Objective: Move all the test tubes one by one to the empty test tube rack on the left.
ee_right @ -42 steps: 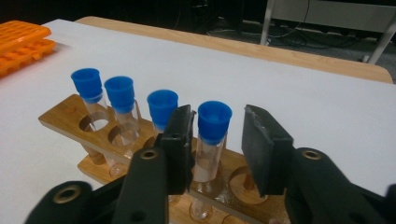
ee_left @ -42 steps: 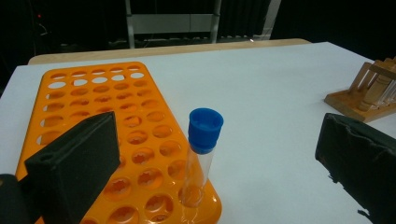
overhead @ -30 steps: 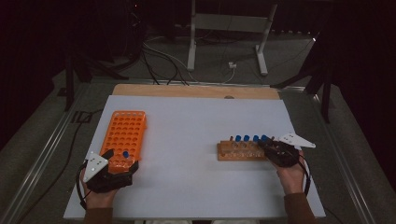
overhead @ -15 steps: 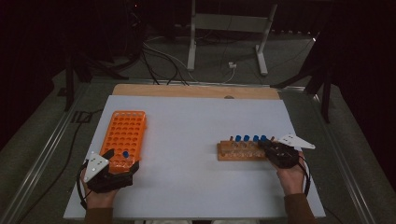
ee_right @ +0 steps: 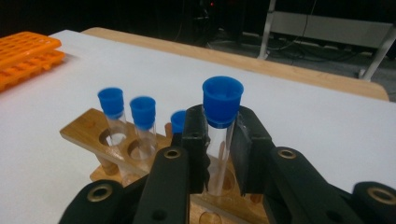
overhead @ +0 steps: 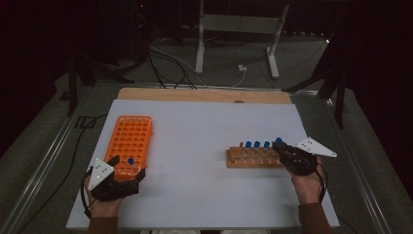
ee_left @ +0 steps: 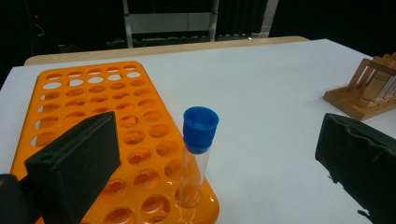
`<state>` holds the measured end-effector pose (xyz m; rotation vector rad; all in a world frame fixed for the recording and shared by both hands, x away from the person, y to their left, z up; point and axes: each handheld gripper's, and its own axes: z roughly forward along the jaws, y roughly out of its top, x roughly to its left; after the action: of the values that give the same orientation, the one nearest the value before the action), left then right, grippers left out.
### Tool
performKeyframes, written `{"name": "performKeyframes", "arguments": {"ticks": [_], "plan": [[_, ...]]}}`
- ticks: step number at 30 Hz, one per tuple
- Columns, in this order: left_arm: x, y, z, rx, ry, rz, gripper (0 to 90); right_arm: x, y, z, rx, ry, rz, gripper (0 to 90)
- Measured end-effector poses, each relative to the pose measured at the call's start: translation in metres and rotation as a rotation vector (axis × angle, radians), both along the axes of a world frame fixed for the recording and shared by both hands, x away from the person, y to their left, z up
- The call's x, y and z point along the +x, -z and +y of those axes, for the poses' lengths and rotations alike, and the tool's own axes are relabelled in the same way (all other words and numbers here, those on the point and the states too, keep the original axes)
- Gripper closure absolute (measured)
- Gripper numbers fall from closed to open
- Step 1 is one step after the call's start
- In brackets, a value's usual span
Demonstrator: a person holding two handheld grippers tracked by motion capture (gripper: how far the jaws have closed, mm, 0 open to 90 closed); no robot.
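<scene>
An orange tube rack (overhead: 130, 141) lies at the left of the white table; one clear blue-capped tube (ee_left: 198, 144) stands in a hole at its near right corner (overhead: 130, 161). My left gripper (overhead: 127, 171) is open, its jaws standing wide on either side of that tube without touching it. A wooden rack (overhead: 253, 158) at the right holds three blue-capped tubes (ee_right: 142, 123). My right gripper (overhead: 282, 148) is shut on a fourth blue-capped tube (ee_right: 220, 126) at the rack's right end; its lower end sits in or just over a hole.
The white table top (overhead: 204, 146) has a wooden strip along its far edge (overhead: 204, 95). Beyond it stand a metal stand's legs (overhead: 236, 44) and cables on a dark floor. Wide bare table lies between the two racks.
Almost nothing differs; both hands and grippers stay at their racks, with the right gripper shut on the end tube throughout.
</scene>
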<state>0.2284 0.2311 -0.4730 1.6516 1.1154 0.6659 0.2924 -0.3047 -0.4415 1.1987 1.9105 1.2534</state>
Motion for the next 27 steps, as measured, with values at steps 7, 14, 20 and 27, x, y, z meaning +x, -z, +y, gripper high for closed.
{"name": "performKeyframes", "arguments": {"ticks": [7, 14, 20, 27], "plan": [[0.0, 0.0, 0.0, -0.001, 0.004, 0.001, 0.9, -0.004, -0.01, 0.0, 0.003, 0.003, -0.034, 76.5], [0.0, 0.0, -0.001, 0.0, 0.006, 0.004, 0.9, -0.006, -0.022, -0.004, 0.021, -0.002, -0.056, 76.5], [0.0, 0.0, -0.002, 0.015, 0.011, 0.0, 0.9, -0.01, -0.029, -0.002, 0.021, -0.019, -0.071, 76.5], [-0.001, -0.002, -0.002, 0.011, 0.008, -0.009, 0.9, -0.012, -0.032, 0.0, 0.052, -0.062, -0.057, 76.5]]}}
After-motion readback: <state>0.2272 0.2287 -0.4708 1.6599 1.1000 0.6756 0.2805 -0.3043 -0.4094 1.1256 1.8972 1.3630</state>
